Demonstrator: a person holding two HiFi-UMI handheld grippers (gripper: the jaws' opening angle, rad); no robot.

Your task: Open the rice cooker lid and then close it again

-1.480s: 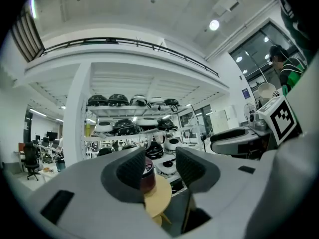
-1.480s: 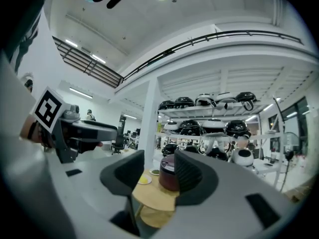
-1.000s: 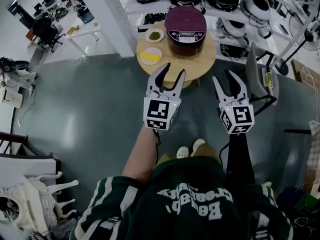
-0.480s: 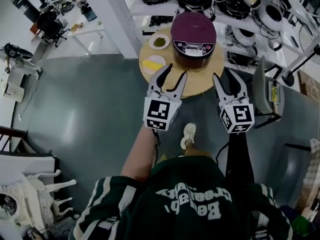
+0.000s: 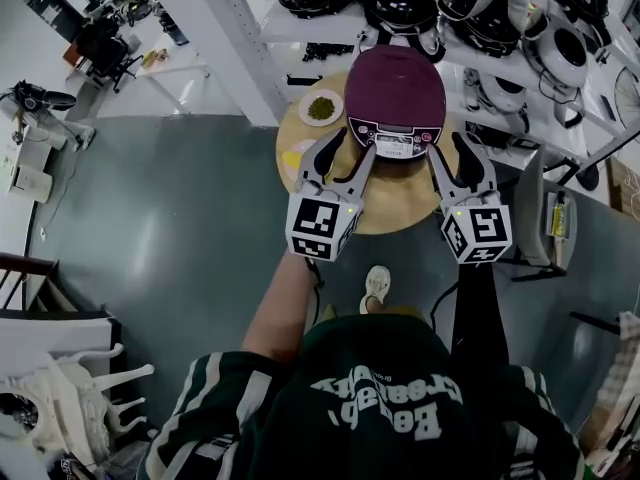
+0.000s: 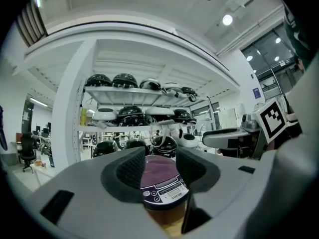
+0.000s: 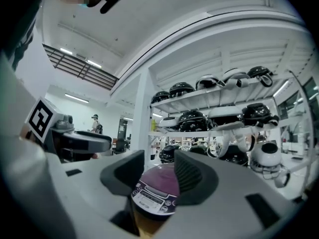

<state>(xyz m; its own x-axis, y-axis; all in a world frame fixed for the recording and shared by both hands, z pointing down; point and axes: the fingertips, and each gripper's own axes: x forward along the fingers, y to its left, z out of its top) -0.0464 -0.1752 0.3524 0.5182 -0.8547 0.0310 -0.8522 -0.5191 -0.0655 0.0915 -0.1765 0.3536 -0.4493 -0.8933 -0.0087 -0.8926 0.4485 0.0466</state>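
Closely — left hand-held gripper (image 5: 345,150) and right hand-held gripper (image 5: 452,154) flank rice cooker (image 5: 394,83).

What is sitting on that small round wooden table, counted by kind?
Rice cooker: 1
Plates: 2, the plate with green food and the plate with yellow food
Total: 3

SUPOR on rice cooker (image 6: 160,183) panel
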